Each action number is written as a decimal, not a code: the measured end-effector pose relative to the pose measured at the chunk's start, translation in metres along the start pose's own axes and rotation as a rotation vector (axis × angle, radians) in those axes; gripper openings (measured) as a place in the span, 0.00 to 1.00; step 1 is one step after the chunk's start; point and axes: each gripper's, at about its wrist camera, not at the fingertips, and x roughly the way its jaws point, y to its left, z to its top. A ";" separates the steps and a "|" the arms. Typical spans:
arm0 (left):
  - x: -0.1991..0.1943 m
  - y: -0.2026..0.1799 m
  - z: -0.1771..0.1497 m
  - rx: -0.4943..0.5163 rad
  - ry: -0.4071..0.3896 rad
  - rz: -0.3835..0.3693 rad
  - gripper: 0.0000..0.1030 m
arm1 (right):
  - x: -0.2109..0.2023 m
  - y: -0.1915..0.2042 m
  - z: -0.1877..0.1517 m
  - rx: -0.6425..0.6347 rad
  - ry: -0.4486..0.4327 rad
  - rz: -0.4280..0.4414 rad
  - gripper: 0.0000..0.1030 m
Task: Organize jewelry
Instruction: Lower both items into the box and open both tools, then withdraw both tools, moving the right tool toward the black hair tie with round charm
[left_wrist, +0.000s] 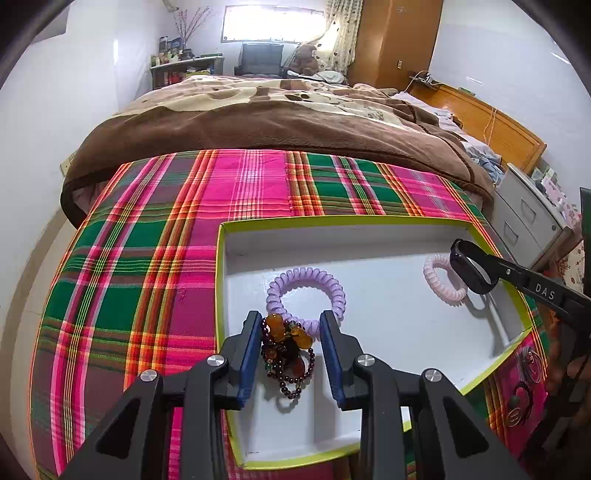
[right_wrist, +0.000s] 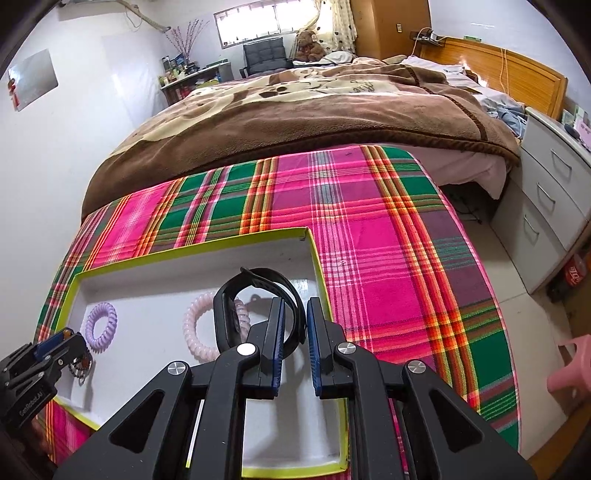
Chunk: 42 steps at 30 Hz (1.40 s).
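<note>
**A:** What does the left wrist view show?

**B:** The left gripper (left_wrist: 289, 334) hangs over the near left part of a shallow white tray (left_wrist: 369, 218) with a lime-green rim, set on a plaid tabletop (left_wrist: 147, 258). Its jaws stand parted around a beaded bracelet (left_wrist: 286, 354); the bunch leans on the left pad, and the right pad is clear of it. A purple coil hair tie (left_wrist: 306, 295) lies just beyond, touching the beads. At far right a pink coil hair tie (left_wrist: 443, 280) lies under a black watch band (left_wrist: 472, 271).

**A:** And the right wrist view?

**B:** The right gripper (right_wrist: 294, 323) has its jaws closed narrowly on the band's strap, holding it above the tray's right side. Both coils lie inside.

**A:** What could go wrong?

**B:** The beads may snag the left pad and lift out with it, or tangle with the purple coil. The band, pinched at its edge, could swing and slip out of the grip.
</note>
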 end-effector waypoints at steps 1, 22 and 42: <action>0.000 -0.001 0.000 0.001 0.001 0.000 0.31 | 0.000 0.000 0.000 -0.002 0.000 -0.001 0.12; -0.045 -0.016 -0.009 0.019 -0.045 -0.025 0.38 | -0.031 0.012 -0.011 -0.057 -0.049 0.040 0.18; -0.105 0.001 -0.072 -0.037 -0.092 -0.020 0.40 | -0.090 0.002 -0.066 -0.103 -0.103 0.104 0.56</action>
